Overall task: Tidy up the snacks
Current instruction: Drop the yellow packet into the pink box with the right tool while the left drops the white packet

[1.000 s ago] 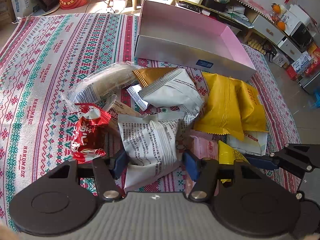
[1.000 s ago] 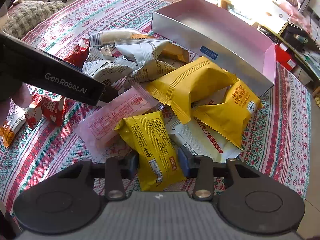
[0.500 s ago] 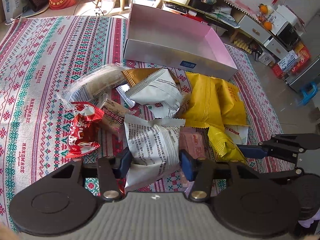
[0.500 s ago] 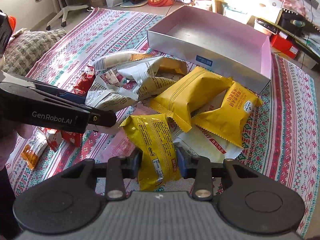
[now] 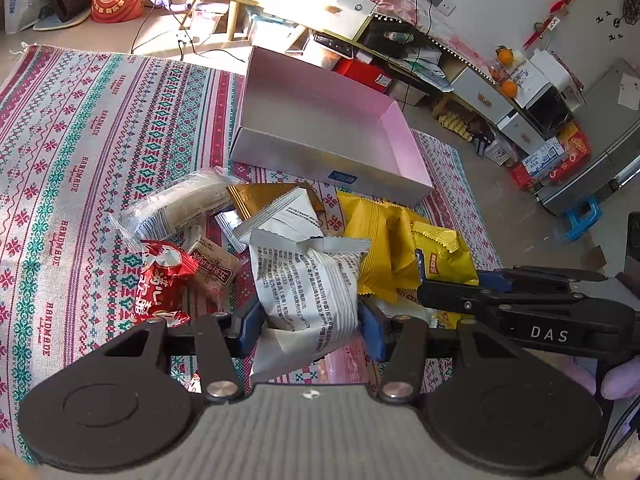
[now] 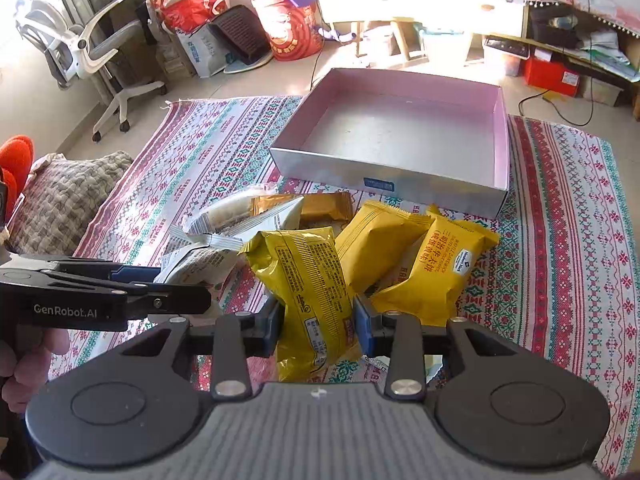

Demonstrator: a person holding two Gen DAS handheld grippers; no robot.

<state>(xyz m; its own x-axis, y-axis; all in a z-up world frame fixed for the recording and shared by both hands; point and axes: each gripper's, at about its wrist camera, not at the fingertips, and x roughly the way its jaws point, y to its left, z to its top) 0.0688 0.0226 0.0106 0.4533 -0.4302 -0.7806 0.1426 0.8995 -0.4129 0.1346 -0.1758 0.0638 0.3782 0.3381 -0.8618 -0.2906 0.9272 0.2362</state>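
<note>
The shallow pink-lined cardboard box (image 6: pixel 400 136) is lying empty. A white printed snack packet (image 5: pixel 310 292) is being gripped by the left tool (image 5: pixel 310 320) and a yellow foil snack packet (image 6: pixel 314 300) by the right tool (image 6: pixel 316 324). The other wrapped snacks are waiting on the patterned cloth (image 5: pixel 80 140).

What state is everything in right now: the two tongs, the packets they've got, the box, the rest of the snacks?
Left tongs: shut on the white packet.
White packet: gripped, raised off the pile.
Right tongs: shut on the yellow packet.
Yellow packet: gripped, held upright.
Box: open, empty.
Red packet: lying on the cloth, untouched.
Other yellow packets: heaped before the box.
Cloth: spread flat.
</note>
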